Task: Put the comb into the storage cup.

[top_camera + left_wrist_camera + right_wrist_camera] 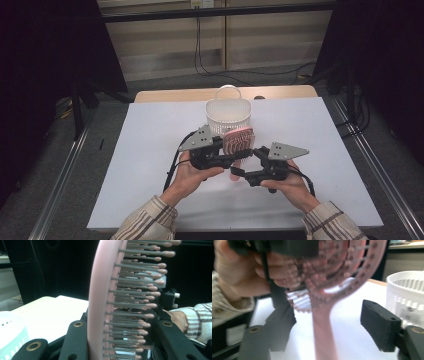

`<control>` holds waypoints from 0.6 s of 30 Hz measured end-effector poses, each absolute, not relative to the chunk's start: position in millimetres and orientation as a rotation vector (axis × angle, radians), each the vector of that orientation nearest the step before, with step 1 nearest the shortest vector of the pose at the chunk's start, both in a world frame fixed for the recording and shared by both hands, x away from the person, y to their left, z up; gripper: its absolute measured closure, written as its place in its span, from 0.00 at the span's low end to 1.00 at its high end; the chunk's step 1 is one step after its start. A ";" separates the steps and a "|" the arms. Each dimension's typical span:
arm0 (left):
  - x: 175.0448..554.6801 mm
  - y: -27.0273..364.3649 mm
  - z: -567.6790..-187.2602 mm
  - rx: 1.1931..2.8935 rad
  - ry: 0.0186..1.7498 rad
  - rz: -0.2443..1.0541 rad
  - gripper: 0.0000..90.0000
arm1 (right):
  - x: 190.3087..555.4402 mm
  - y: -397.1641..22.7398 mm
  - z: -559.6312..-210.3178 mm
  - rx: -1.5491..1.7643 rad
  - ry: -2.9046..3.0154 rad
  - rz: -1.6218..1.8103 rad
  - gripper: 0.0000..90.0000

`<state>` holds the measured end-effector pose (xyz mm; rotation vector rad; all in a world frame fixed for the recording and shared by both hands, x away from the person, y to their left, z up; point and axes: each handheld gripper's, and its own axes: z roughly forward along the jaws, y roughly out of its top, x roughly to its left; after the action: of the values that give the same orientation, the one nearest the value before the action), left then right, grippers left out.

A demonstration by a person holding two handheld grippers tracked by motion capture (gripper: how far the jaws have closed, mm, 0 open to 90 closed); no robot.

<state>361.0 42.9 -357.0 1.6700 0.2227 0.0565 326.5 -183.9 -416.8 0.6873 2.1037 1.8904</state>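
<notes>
High view: a person's two hands come in from the bottom edge, each with a hand-held gripper, and between them, held up off the white counter (150, 150), is a pink hairbrush (239, 141). The left hand-held gripper (223, 148) is clamped on the head of the hairbrush; in the left gripper view its two black jaws stand on either side of the pink head, one against the smooth back and one on the bristle side, with the grey bristles and their pink tips pointing to the right of that picture. The hairbrush stands on edge there, head up.

The right hand-held gripper (243, 172) sits just below and to the right of the hairbrush, by its handle. In the right gripper view the pink handle (324, 335) runs up the middle between the two black jaws, which stand apart, with a clear gap on each side of it; they do not press on it. The picture is blurred, so finer detail of the handle cannot be made out.

A white basket (228, 116) with a loop handle stands on the counter just behind the hairbrush, toward the far edge. The person's left hand (192, 175) and right hand (290, 187) wear striped sleeves (150, 222).
</notes>
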 end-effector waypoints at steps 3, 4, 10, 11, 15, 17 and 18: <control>361.9 45.0 -356.2 1.665 0.233 0.064 0.68 | 325.8 -183.4 -416.7 0.684 2.093 1.846 0.23; 362.4 46.1 -355.8 1.665 0.237 0.066 0.68 | 325.6 -183.3 -416.6 0.689 2.086 1.840 0.21; 366.0 52.0 -354.4 1.647 0.260 0.077 0.68 | 323.7 -185.4 -415.2 0.710 2.046 1.770 0.11; 366.5 53.2 -353.9 1.643 0.259 0.083 0.68 | 323.5 -186.1 -415.3 0.713 2.048 1.763 0.11; 367.4 56.1 -352.1 1.632 0.281 0.100 0.68 | 323.1 -189.1 -416.3 0.758 2.015 1.741 0.08; 367.6 57.6 -351.5 1.629 0.293 0.103 0.68 | 323.4 -190.7 -416.4 0.776 1.998 1.739 0.06; 367.9 58.2 -351.3 1.629 0.295 0.107 0.68 | 323.4 -191.7 -416.2 0.781 1.990 1.735 0.06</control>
<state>367.9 58.2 -351.3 1.6285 0.2951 0.1074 323.4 -191.7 -416.2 0.7812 1.9898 1.7350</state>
